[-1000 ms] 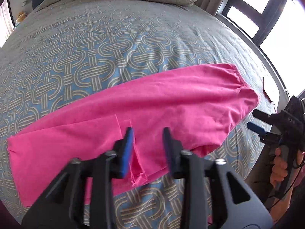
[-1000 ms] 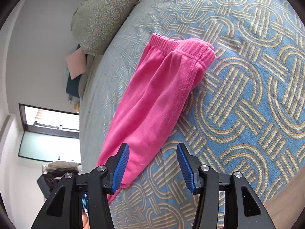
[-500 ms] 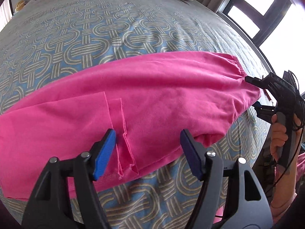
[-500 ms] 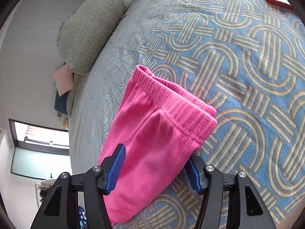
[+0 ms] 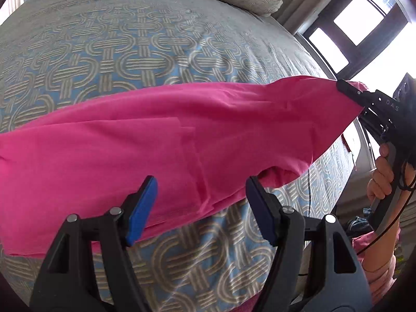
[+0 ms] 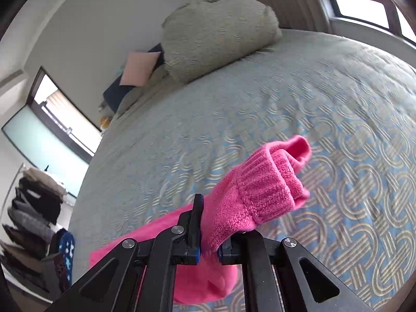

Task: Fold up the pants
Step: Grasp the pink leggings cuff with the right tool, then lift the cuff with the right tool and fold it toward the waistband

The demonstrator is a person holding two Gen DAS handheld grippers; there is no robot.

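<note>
**Right gripper clamped on waistband, end lifted; left gripper open over the near edge**

Right gripper (image 6: 209, 253): jaws pinched onto the ribbed waistband of the pink pants (image 6: 260, 192). Cloth is squeezed between the pads and the waistband bunches forward beyond the tips, clear of the bedspread (image 6: 338, 104). In the left wrist view this same gripper (image 5: 349, 91) holds the far right end of the garment raised, the fabric pulled into a taut peak toward it; the person's hand (image 5: 382, 176) grips the handle below.

Left gripper (image 5: 201, 209): jaws wide apart, nothing pressed between the pads. The near edge of the pants (image 5: 182, 143) lies just ahead of and between the fingertips, with a loose fold line running toward the gap.

Change: half a second ago the right jaws stood open astride the waistband, which lay flat on the bed; now they are closed on it and the end is up. A second ago that gripper was still well short of the garment. The left gripper has widened and moved in closer over the near edge.

Judgement: the waistband grasp looks secured. The fold is barely begun. The likely next need is a left-side grip on the near edge, so the pants can be carried over themselves.

Pillow (image 6: 218, 36) sits well beyond the garment.
</note>
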